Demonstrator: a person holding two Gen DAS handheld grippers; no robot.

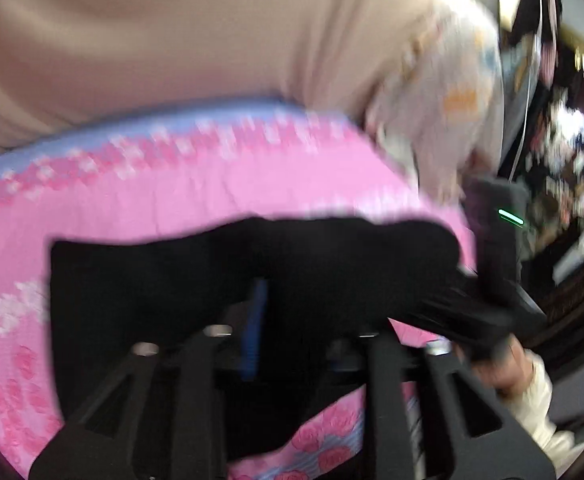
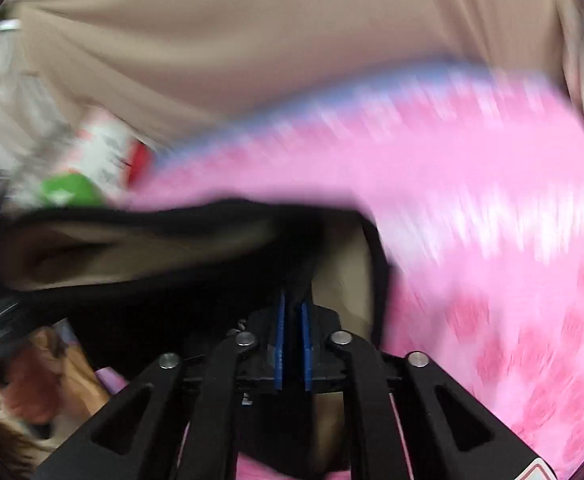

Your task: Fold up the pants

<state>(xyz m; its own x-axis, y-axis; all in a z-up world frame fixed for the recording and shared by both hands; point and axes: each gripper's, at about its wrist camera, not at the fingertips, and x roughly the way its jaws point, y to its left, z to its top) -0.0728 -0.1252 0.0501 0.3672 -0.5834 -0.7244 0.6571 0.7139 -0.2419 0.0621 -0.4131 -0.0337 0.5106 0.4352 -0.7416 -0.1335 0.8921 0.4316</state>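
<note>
Black pants lie bunched on a pink bedspread and drape over my left gripper. Its fingers stand apart; one blue pad shows and the cloth hides the other. My left gripper is open. In the right wrist view my right gripper is shut, its two blue pads pinching a fold of the black pants. The pants' beige inside gapes to the left. The right gripper also shows at the right of the left wrist view, pulling black cloth taut.
Beige cloth rises behind the bedspread. A white printed fabric and dark furniture stand to the right. A white, red and green package lies at the bed's left. A hand and a cream sleeve are near.
</note>
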